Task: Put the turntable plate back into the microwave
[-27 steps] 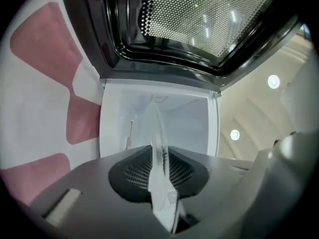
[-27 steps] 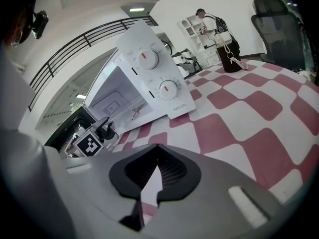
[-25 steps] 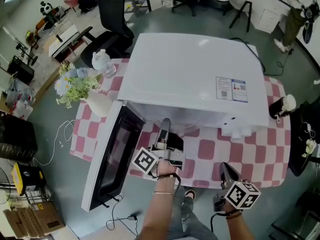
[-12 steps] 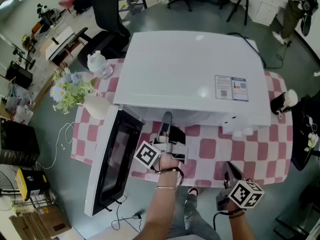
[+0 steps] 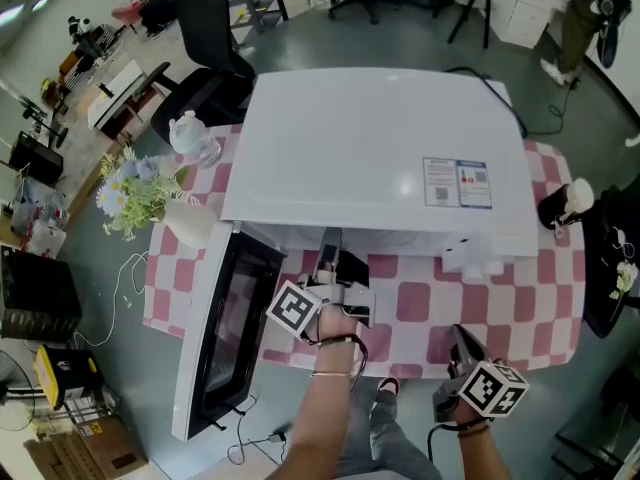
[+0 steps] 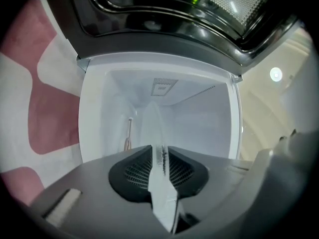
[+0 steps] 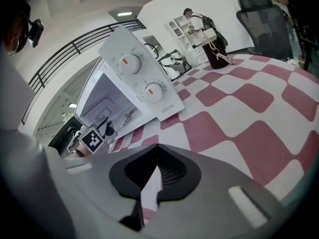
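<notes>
The white microwave [image 5: 380, 158] stands on the checked table with its door [image 5: 225, 328] swung open to the left. My left gripper [image 5: 330, 253] reaches level into the opening, shut on the clear glass turntable plate [image 6: 152, 128]. The plate is held edge-on and juts ahead of the left gripper [image 6: 160, 151] into the white cavity [image 6: 199, 113]. From the head view the plate is hidden under the microwave's top. My right gripper [image 5: 460, 343] hangs near the table's front edge, shut with nothing in it. The right gripper [image 7: 157, 153] points down at the cloth.
A vase of flowers [image 5: 150, 193] and a glass teapot [image 5: 190, 133] stand left of the microwave. A dark object [image 5: 560, 208] sits at the table's right end. The control panel with two dials [image 7: 144, 91] faces the right gripper. Pink-and-white cloth [image 5: 420, 303] lies in front.
My left gripper has edged a little further into the microwave's opening with the plate. The right gripper has stayed in place.
</notes>
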Available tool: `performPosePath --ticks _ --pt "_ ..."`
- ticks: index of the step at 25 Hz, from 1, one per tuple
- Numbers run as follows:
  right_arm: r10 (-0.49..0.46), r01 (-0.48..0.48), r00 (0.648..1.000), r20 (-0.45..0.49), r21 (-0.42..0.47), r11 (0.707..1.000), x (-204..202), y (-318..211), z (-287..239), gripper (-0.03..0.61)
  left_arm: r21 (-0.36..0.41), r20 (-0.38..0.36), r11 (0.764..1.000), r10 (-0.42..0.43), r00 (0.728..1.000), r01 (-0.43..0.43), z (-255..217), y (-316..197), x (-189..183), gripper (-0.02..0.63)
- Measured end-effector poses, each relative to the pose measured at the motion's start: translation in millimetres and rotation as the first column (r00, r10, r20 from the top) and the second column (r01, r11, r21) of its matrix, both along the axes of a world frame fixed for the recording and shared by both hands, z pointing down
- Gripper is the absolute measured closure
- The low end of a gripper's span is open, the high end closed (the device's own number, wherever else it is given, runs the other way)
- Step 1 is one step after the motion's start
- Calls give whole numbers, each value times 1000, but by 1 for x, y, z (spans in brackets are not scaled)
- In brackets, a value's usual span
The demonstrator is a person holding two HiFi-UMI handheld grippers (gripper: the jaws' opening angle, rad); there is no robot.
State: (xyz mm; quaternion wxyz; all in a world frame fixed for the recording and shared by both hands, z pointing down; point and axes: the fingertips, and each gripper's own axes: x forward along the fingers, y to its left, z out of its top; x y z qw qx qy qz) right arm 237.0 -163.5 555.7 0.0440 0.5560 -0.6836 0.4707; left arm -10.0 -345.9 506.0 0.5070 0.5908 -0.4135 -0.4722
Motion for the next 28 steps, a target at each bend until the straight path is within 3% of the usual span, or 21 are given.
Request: performPosePath --ticks 19,28 --pt "13 -13 1000 25 3 1000 -2 -7 -3 568 -100 19 995 -7 1000 9 11 -17 0 557" --pt "21 -21 999 26 -1 1000 -1 -6 -2 568 -108 33 994 -6 999 10 9 -22 0 558"
